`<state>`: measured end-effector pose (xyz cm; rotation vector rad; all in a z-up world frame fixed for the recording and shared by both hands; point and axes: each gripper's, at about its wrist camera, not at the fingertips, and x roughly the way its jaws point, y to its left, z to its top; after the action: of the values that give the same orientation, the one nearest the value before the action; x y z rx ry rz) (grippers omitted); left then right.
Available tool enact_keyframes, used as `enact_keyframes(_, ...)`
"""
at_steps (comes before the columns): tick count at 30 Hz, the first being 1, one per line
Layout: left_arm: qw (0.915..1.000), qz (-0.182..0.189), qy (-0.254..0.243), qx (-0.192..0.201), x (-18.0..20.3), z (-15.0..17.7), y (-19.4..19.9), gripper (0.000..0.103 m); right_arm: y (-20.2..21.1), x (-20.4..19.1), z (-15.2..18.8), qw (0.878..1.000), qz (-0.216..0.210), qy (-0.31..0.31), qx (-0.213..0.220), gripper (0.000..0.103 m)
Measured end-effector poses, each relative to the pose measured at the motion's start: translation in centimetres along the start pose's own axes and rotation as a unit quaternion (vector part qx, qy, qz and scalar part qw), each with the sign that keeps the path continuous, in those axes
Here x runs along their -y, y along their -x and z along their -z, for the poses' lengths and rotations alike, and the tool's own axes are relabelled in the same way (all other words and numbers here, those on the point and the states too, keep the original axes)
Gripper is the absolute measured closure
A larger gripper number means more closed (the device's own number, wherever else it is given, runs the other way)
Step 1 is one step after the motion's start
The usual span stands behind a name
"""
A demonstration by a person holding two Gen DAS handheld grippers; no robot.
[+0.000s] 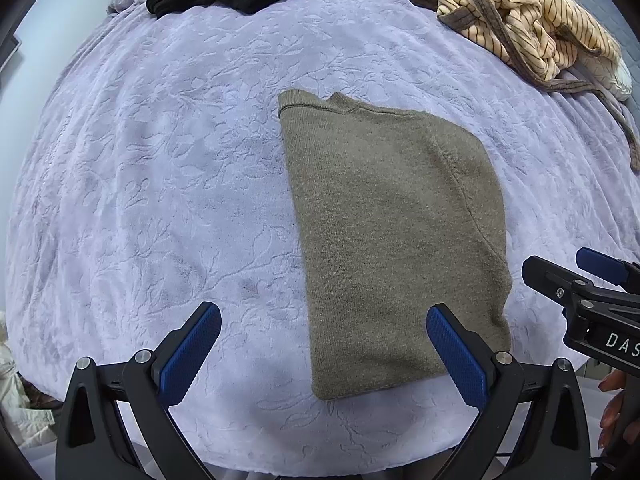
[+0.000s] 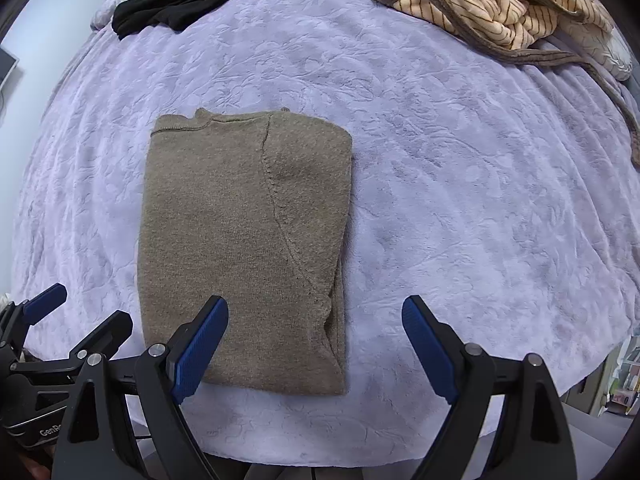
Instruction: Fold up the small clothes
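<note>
While the brown sweater [image 2: 244, 248] lies folded lengthwise on the lavender bed [image 2: 460, 184], my left gripper [image 1: 324, 344] and right gripper [image 2: 316, 336] hover spread apart, empty; pinching only the top layer could undo the fold.

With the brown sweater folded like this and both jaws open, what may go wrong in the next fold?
1. The brown sweater lies in layers, and its right edge shows a loose under-layer; a pinch may take only the top layer and undo the fold.
2. The plush lilac blanket is soft; the right gripper or left gripper could also catch it.
</note>
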<state>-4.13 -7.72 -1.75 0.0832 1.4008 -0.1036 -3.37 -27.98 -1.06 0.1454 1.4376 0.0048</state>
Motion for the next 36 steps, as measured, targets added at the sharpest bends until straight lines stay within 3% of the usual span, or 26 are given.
enact_keyframes(36, 1.0, 0.0, -0.003, 0.001, 0.12, 0.38, 0.55, 0.0, 0.27, -0.34, 0.27, 1.0, -0.005, -0.003, 0.004, 0.012)
